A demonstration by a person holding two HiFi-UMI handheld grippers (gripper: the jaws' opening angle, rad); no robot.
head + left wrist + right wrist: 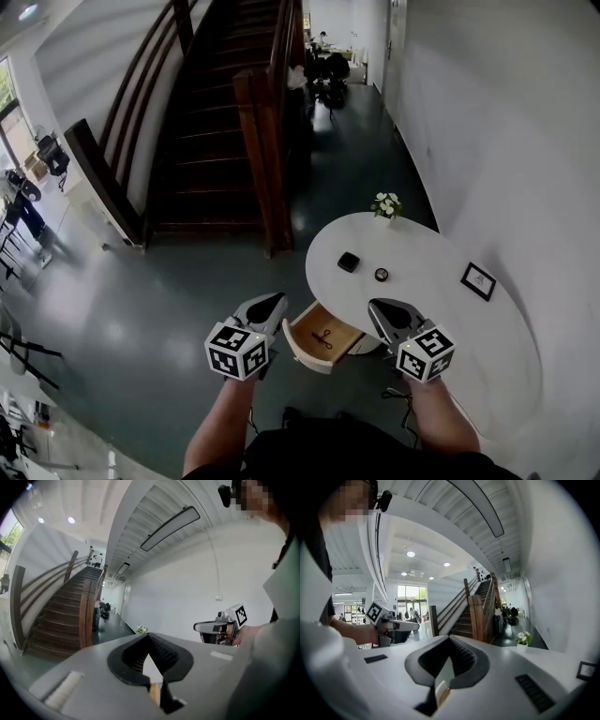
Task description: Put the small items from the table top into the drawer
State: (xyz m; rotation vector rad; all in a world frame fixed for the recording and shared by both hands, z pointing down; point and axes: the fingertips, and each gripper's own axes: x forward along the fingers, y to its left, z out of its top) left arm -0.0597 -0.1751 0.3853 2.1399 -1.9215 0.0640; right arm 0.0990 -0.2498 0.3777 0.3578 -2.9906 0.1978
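A white oval table (441,337) carries a small black square item (348,262) and a small dark round item (382,275). Under its near-left edge the wooden drawer (302,351) stands pulled open, with a small dark thing (322,338) lying inside. My left gripper (275,300) is held over the floor just left of the drawer, jaws together and empty; its own view shows the same at the left gripper (149,637). My right gripper (380,306) hovers over the table's near edge, right of the drawer, also shut and empty, as seen at the right gripper (450,639).
A small pot of white flowers (386,205) stands at the table's far edge and a black picture frame (479,280) lies at the right. A wooden staircase (220,122) rises beyond the table; a white wall (506,141) runs along the right.
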